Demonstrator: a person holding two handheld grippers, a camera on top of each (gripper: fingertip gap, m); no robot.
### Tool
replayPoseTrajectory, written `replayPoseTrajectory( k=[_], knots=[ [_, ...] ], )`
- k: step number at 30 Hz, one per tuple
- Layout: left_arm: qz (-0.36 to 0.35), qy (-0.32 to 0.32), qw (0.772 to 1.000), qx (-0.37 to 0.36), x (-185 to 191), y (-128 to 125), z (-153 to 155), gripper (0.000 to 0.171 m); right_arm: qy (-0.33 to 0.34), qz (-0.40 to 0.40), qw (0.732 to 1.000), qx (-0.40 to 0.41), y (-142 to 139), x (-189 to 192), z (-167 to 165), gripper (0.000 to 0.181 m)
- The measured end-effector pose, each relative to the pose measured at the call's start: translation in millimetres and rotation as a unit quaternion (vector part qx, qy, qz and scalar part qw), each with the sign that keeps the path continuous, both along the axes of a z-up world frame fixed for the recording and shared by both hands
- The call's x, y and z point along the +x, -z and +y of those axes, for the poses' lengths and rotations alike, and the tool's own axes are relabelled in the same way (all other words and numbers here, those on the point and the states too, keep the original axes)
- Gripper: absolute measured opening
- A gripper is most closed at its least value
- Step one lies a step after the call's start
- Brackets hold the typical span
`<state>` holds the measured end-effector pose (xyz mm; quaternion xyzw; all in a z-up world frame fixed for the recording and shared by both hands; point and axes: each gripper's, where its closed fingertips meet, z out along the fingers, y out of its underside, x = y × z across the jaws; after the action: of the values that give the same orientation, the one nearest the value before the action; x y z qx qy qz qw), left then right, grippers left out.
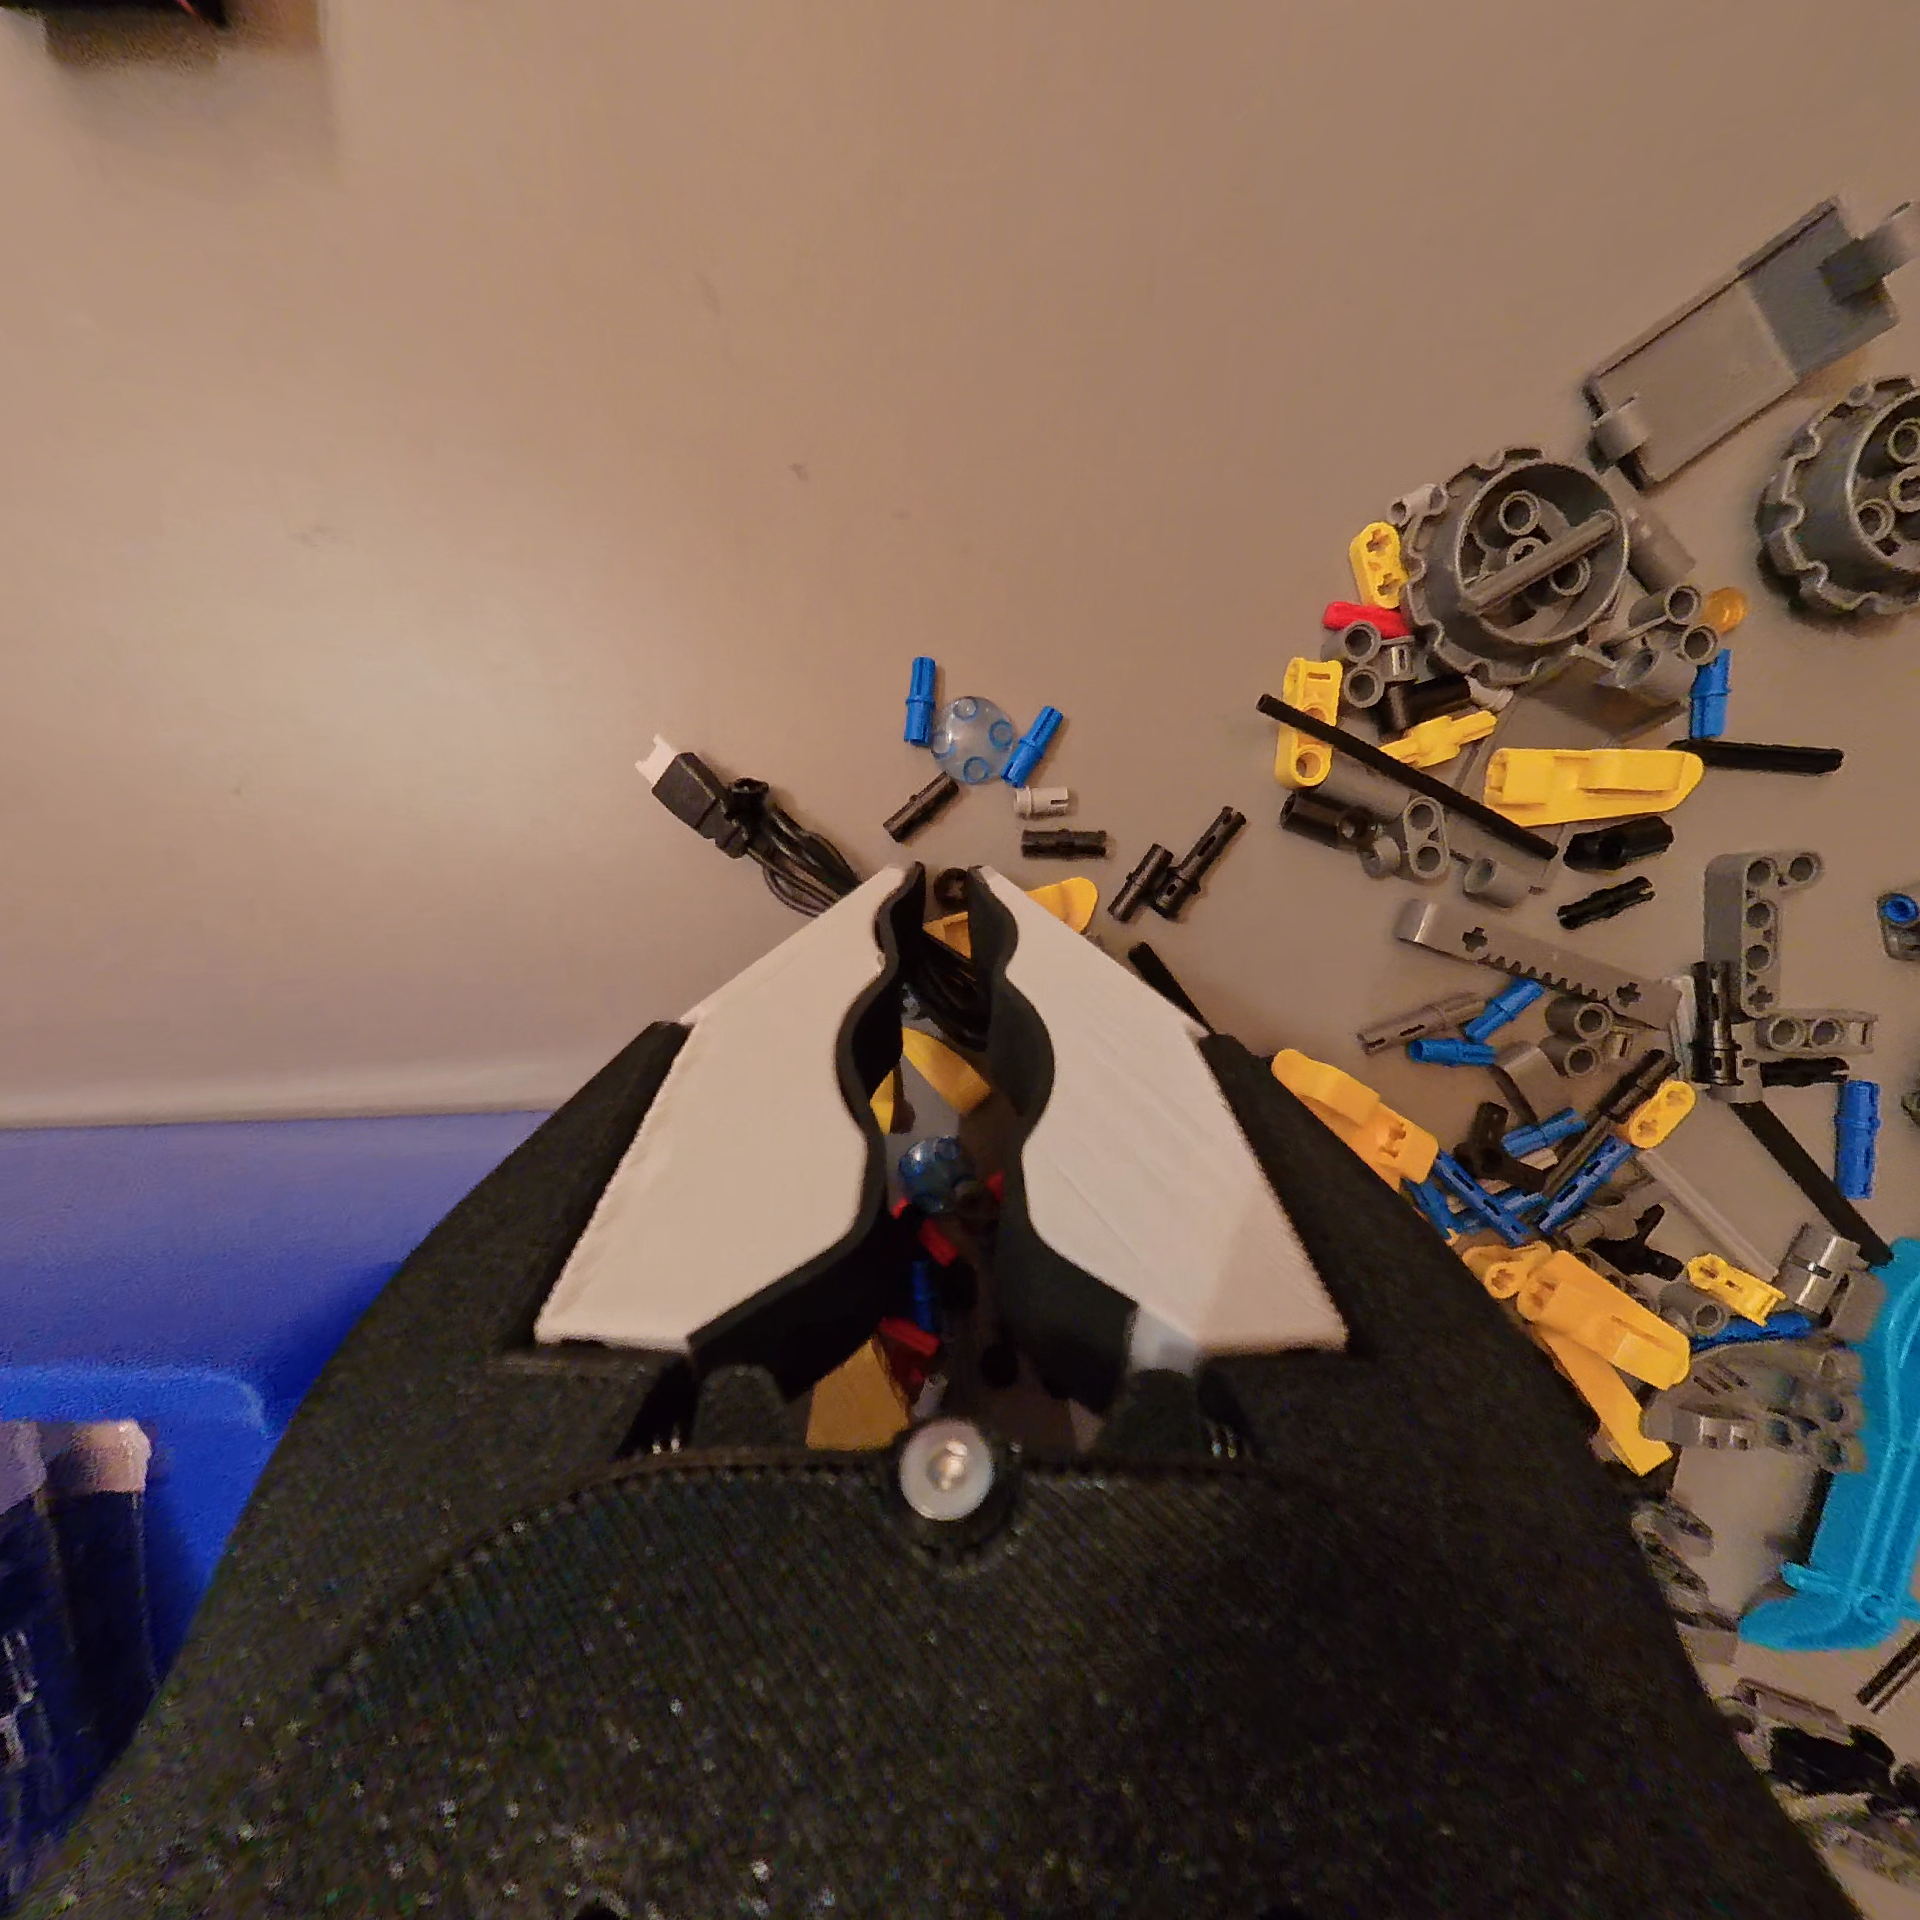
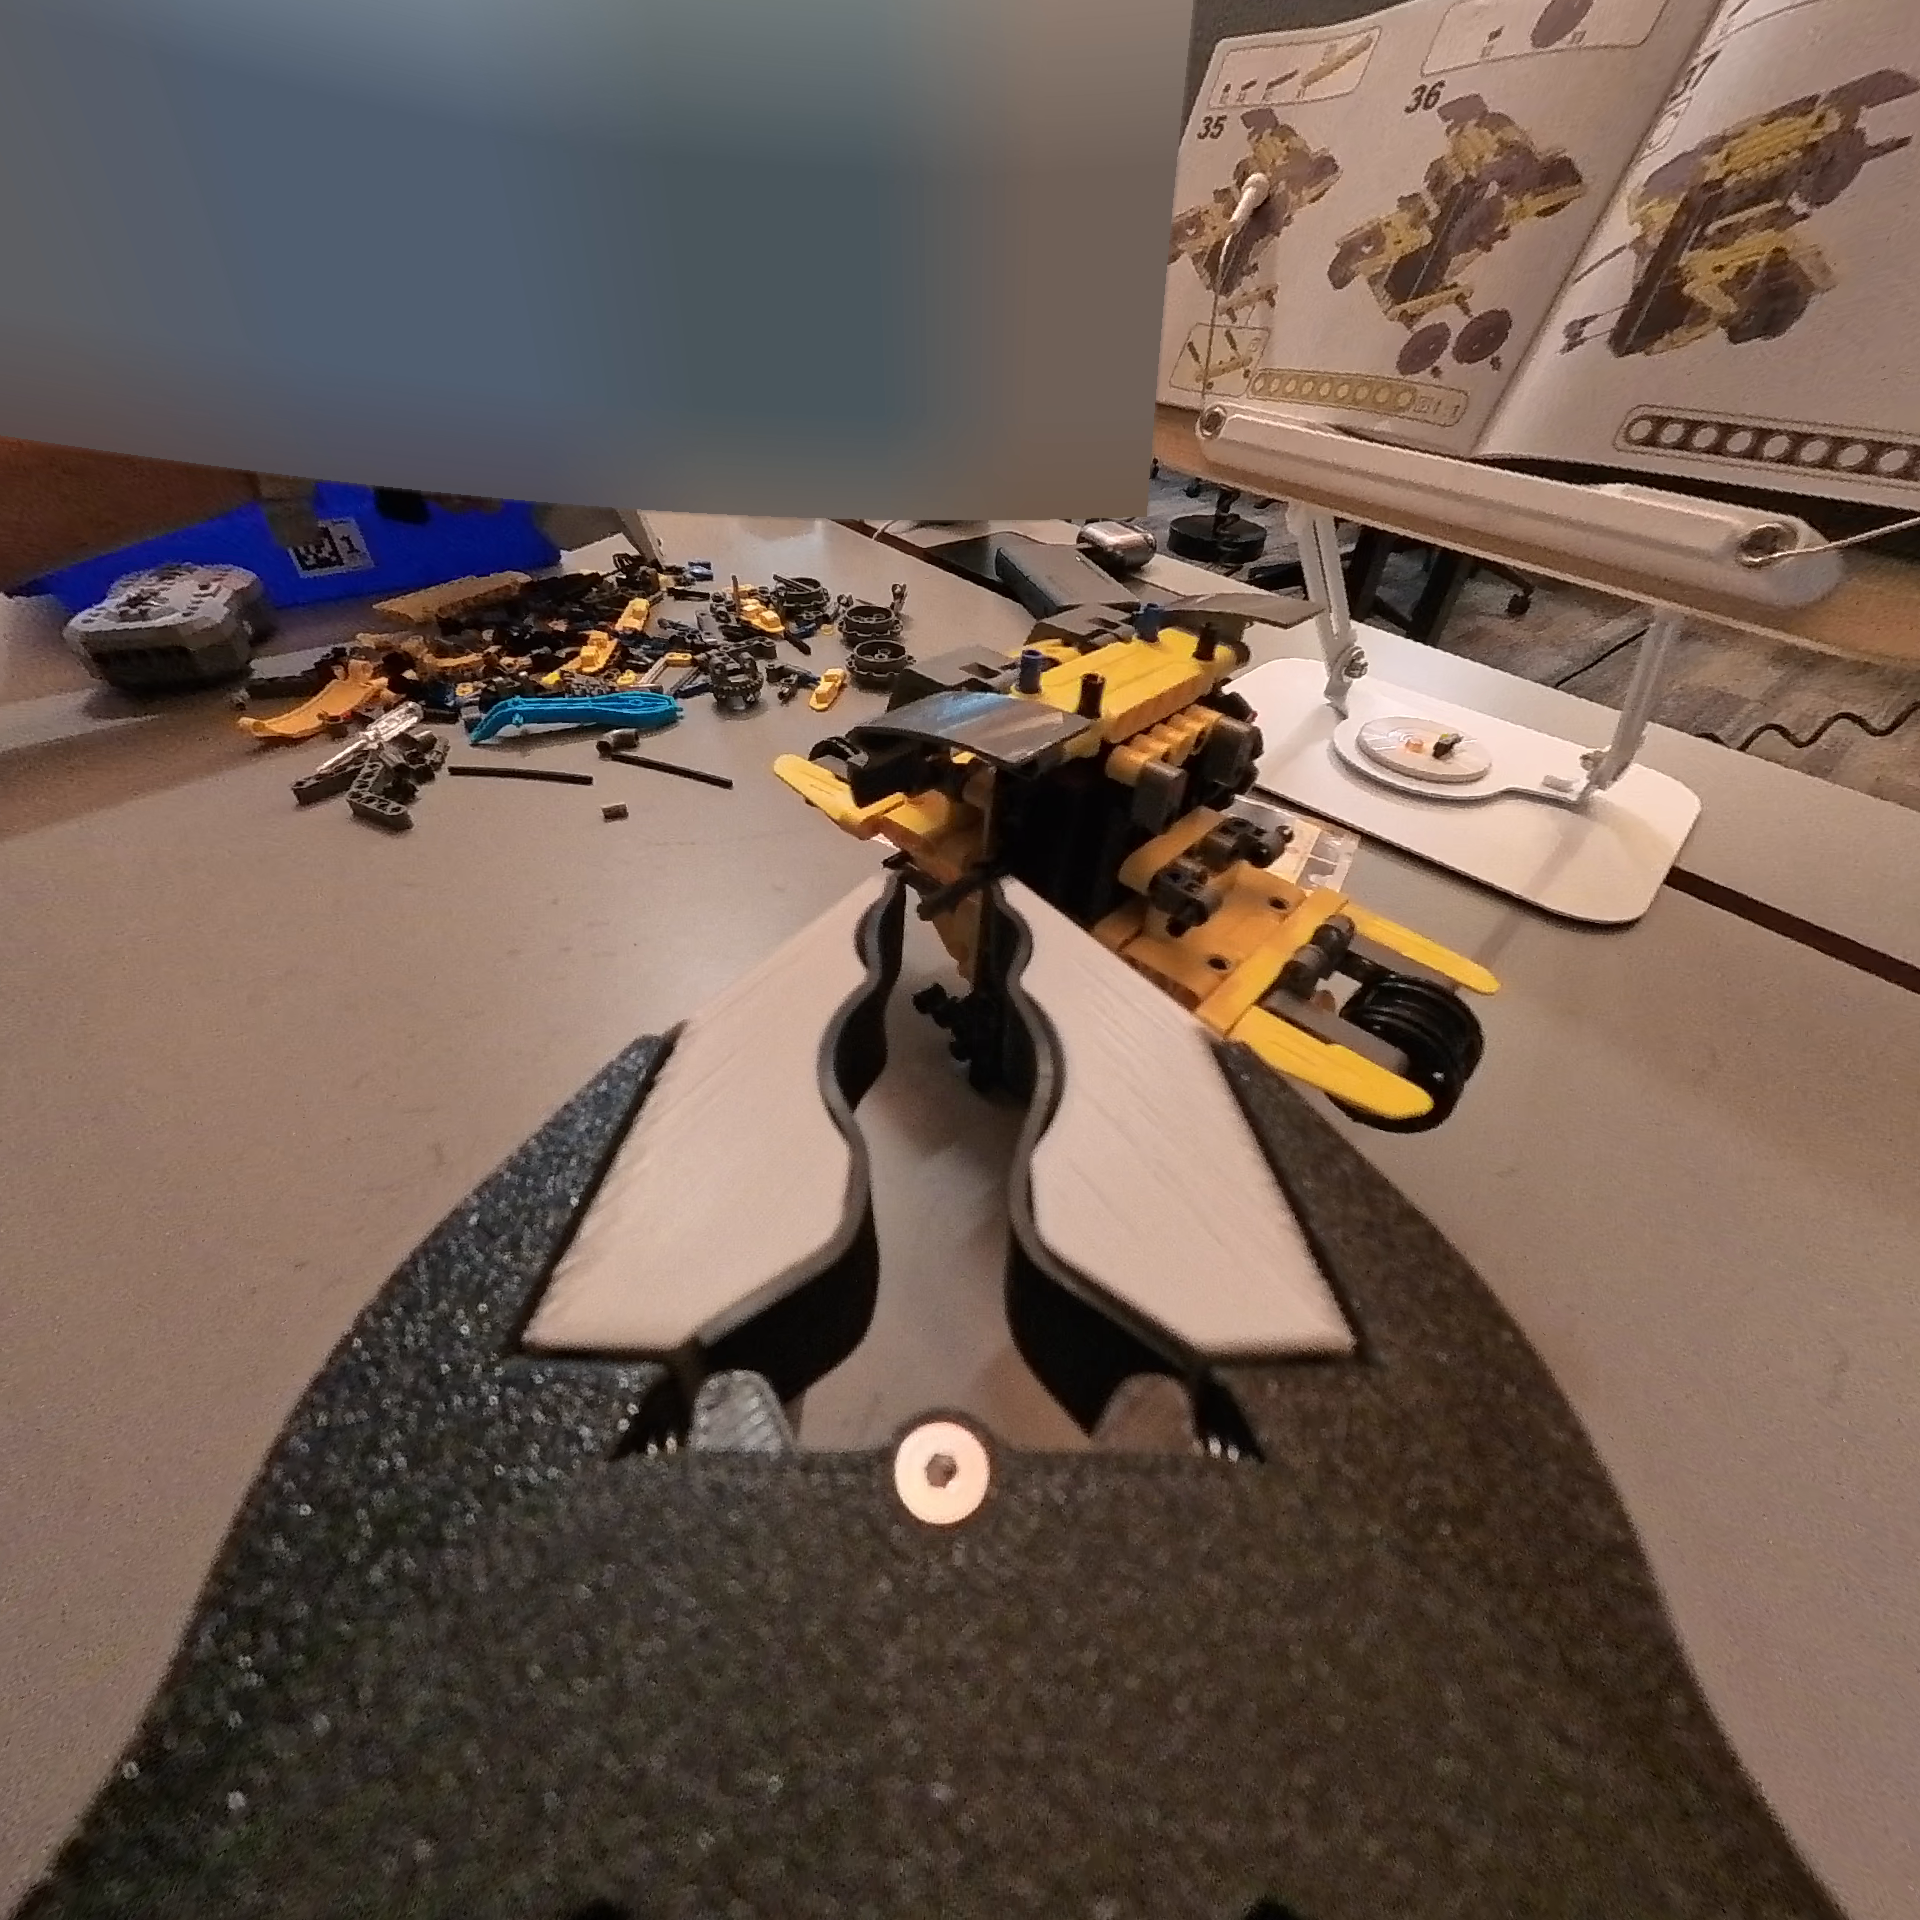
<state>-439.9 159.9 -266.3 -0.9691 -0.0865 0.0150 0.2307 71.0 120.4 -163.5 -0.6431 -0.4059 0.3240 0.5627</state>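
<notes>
The half-built yellow and black brick vehicle stands on the grey table, well clear of the loose pile of parts, and the right gripper has its tips at the model's near end, a thin black rod or cable crossing between them; the jaws stand a little apart and whether they pinch that rod I cannot tell. The model looks light but rigid, a pinned frame of hard, smooth plastic, likely to shed its thin yellow blades or dark roof panels if squeezed there, so the solid beamed body is the safer hold, with the coiled black piece at its front left alone. The left gripper hangs above the scattered parts with its tips nearly together around a small black piece, though contact is not clear. Just beyond lie a black cable with a plug, blue pins, a clear round stud plate and black pins. Only the left wrist view shows these small parts singly, along with grey wheel hubs, a toothed rack and a turquoise piece; it does not show the model. Only the right wrist view shows the model, the open instruction booklet on its white stand, and a blue bin beyond the heap.
</notes>
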Motion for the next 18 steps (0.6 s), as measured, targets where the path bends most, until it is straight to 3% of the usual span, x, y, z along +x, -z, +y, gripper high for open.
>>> replayPoseTrajectory(
  k=[8,12,15,18],
  knots=[
    [0.010,0.005,1.000,-0.008,0,3,0,0.003,0.002,0.004,1.000,0.001,-2,2,1,0.015],
    [0.014,0.014,0.999,0.028,10,-14,4,0.002,0.001,0.001,1.000,0.000,0,1,0,0.015],
    [-0.029,0.053,0.995,0.081,53,-41,7,0.002,0.001,-0.001,1.000,0.000,1,0,1,0.015],
    [-0.068,0.139,0.980,0.128,131,-70,-1,0.002,0.014,-0.015,1.000,0.008,3,4,5,0.015]
  ],
)
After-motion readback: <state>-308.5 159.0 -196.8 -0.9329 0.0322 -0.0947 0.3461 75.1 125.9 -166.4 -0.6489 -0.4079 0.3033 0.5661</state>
